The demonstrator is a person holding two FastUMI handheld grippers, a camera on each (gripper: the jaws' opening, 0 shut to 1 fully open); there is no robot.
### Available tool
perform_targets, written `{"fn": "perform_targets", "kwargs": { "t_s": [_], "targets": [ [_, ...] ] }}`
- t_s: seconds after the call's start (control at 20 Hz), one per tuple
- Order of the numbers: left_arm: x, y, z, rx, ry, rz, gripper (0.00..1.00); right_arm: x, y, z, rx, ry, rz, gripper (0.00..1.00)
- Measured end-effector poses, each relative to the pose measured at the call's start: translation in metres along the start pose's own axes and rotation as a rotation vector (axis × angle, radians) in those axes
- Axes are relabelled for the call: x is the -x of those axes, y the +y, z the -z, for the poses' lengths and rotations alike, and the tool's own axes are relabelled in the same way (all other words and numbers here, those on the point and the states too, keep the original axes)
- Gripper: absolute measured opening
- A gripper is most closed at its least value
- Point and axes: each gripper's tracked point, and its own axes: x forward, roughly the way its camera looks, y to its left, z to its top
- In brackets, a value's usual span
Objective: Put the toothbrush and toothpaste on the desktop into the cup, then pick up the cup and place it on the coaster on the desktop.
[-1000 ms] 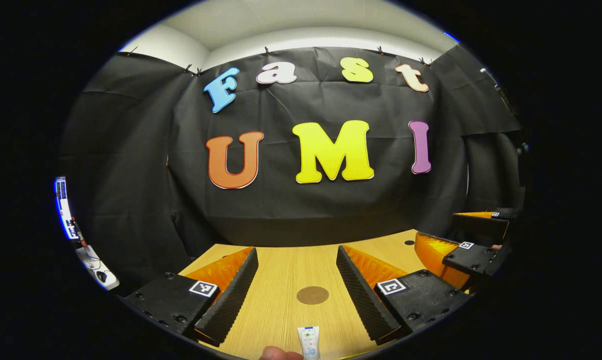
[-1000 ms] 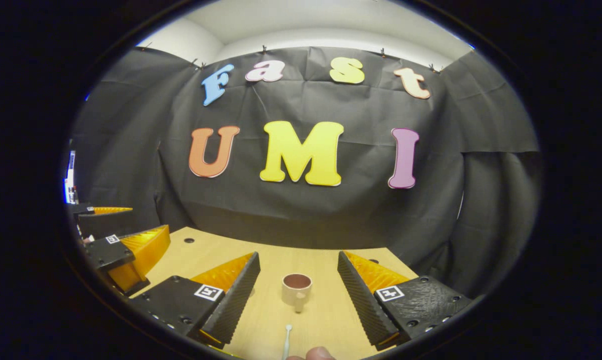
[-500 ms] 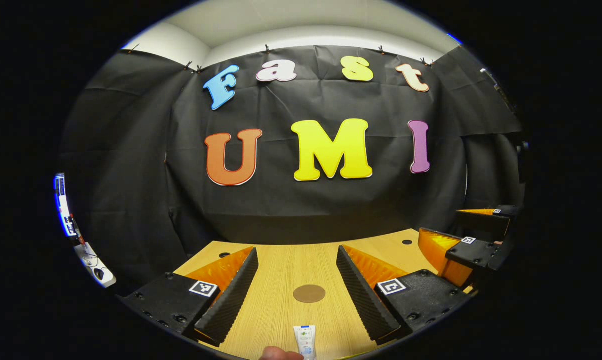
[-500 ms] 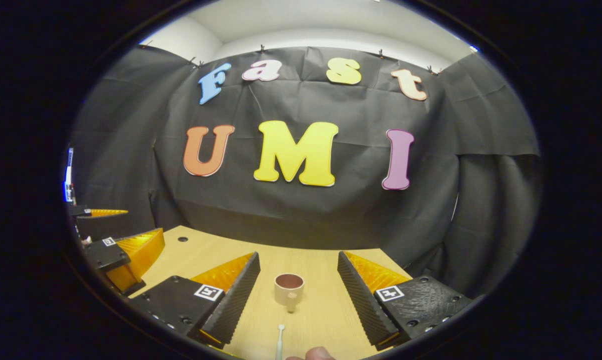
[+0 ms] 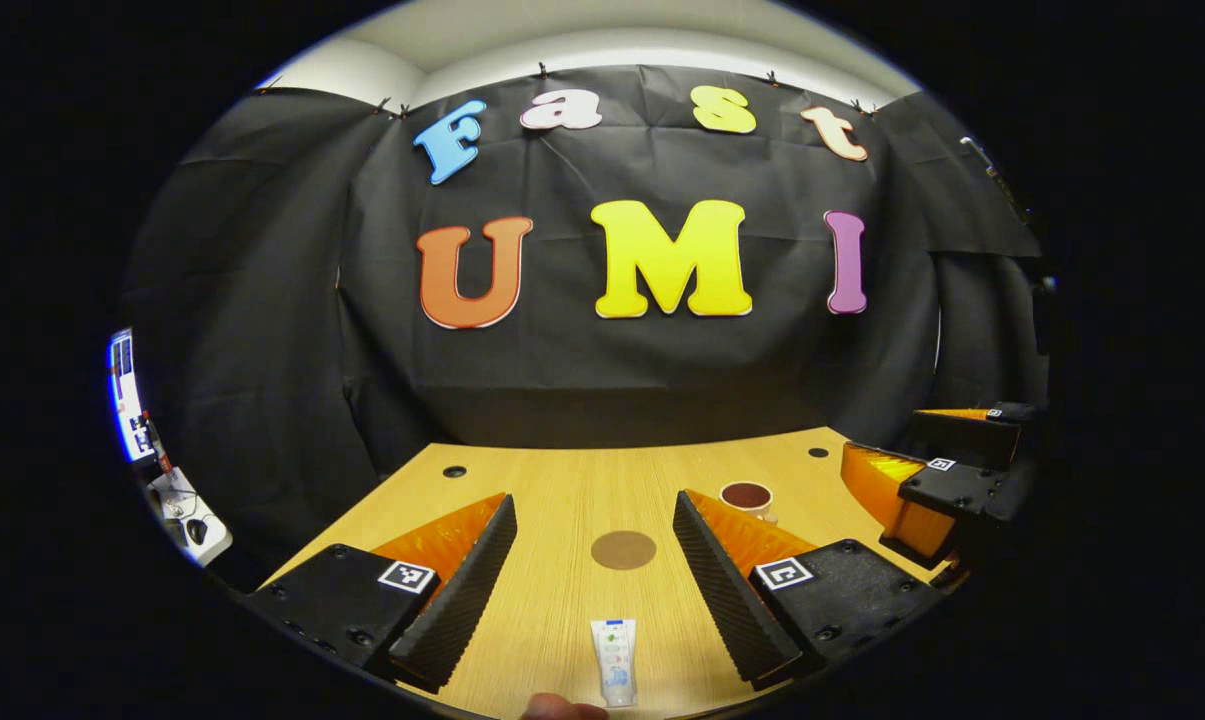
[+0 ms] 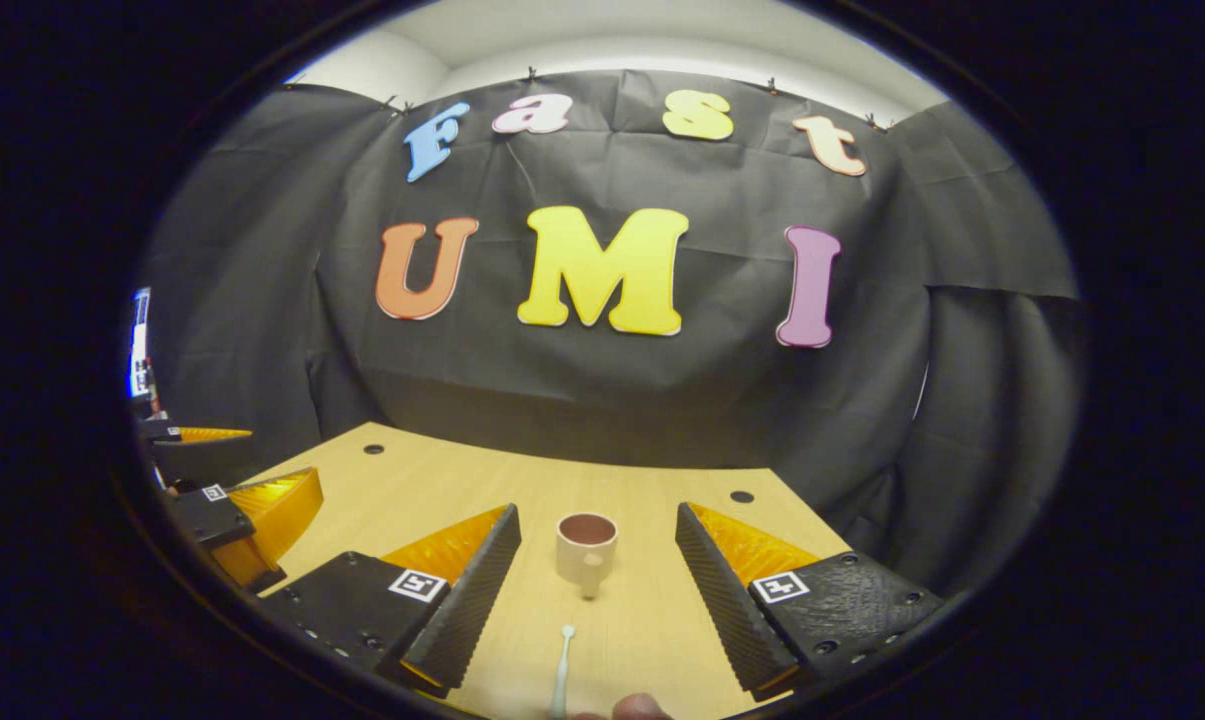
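Note:
In the left gripper view my left gripper (image 5: 594, 575) is open above the wooden desktop (image 5: 562, 490). A white toothpaste tube (image 5: 614, 676) lies flat between its fingers at the near edge. Beyond the tube sits a round brown coaster (image 5: 623, 549). The beige cup (image 5: 747, 497) stands farther right, partly behind the right finger. In the right gripper view my right gripper (image 6: 594, 580) is open too. The cup (image 6: 586, 546) stands upright between its fingers, handle toward me. A white toothbrush (image 6: 561, 682) lies on the desk just before it.
Each view catches the other gripper at its side: the right gripper (image 5: 947, 485) at the right edge, the left gripper (image 6: 237, 505) at the left edge. Small dark holes (image 5: 454, 471) mark the desktop's far corners. A fingertip (image 6: 640, 708) shows at the bottom.
Both views have tilted down and pulled back a little, so more desktop shows. The cup has come into the left gripper view. Both grippers stay open.

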Motion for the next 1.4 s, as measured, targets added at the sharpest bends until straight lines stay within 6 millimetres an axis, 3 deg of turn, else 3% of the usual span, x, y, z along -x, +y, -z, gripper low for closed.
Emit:
{"fn": "perform_targets", "kwargs": {
  "t_s": [0.35,0.95,1.1,1.4],
  "targets": [
    [0.006,-0.011,0.062,-0.005,0.155,0.023,1.00,-0.004,0.008,0.066,0.017,0.150,-0.037,0.98],
    [0.008,-0.020,0.134,-0.005,0.374,0.025,1.00,-0.022,0.011,0.193,0.001,0.533,-0.034,0.98],
    [0.008,-0.017,0.154,-0.002,0.424,0.013,1.00,-0.029,0.017,0.212,0.023,0.589,-0.042,0.95],
    [0.008,-0.018,0.177,0.000,0.496,0.014,1.00,-0.044,0.021,0.228,0.011,0.657,-0.044,0.95]
  ]
}}
